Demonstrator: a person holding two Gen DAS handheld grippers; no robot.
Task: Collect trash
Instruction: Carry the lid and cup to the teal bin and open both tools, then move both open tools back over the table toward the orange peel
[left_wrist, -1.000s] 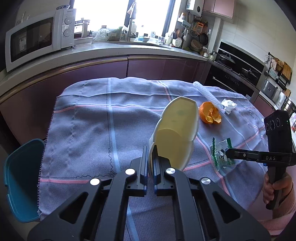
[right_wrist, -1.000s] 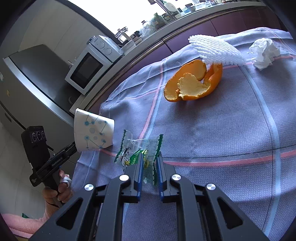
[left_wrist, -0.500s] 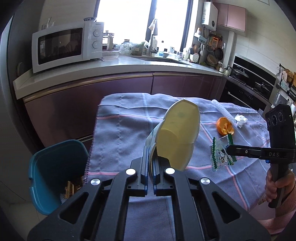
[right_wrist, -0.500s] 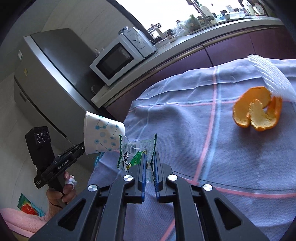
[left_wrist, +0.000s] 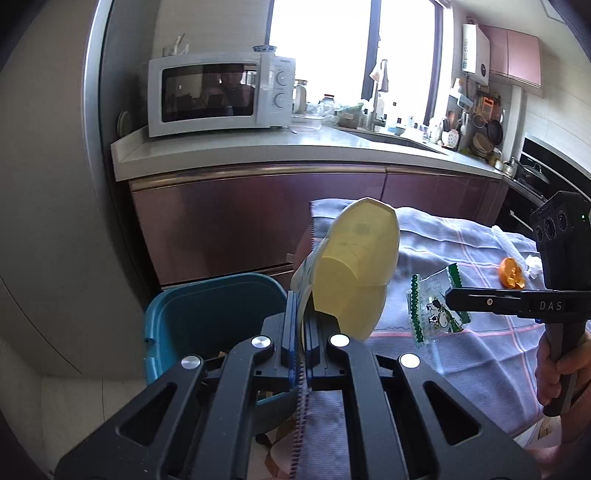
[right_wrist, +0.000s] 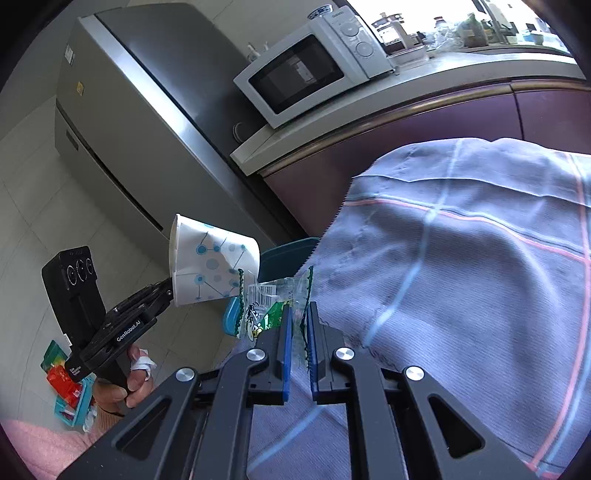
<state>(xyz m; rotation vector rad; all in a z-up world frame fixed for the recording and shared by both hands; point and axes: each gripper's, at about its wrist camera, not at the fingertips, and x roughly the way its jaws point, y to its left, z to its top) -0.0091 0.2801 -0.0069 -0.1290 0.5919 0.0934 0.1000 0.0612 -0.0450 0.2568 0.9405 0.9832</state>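
Note:
My left gripper (left_wrist: 301, 325) is shut on the rim of a crushed paper cup (left_wrist: 354, 269), white with blue dots outside (right_wrist: 210, 267). It holds the cup in the air at the table's left edge, beside and above the teal trash bin (left_wrist: 207, 317). My right gripper (right_wrist: 297, 332) is shut on a clear candy wrapper with green edges (right_wrist: 266, 314), also seen in the left wrist view (left_wrist: 432, 310), held above the cloth near the cup. An orange peel (left_wrist: 511, 273) and a crumpled tissue (left_wrist: 532, 264) lie far right on the cloth.
The table is covered by a blue-grey checked cloth (right_wrist: 461, 258). A purple counter with a white microwave (left_wrist: 218, 94) runs behind. A grey fridge (right_wrist: 122, 122) stands left. Colourful packets (right_wrist: 62, 380) lie on the floor.
Both grippers have moved left with their loads toward the table's left edge. The teal bin now sits just behind the left gripper, and the orange peel has slid far right.

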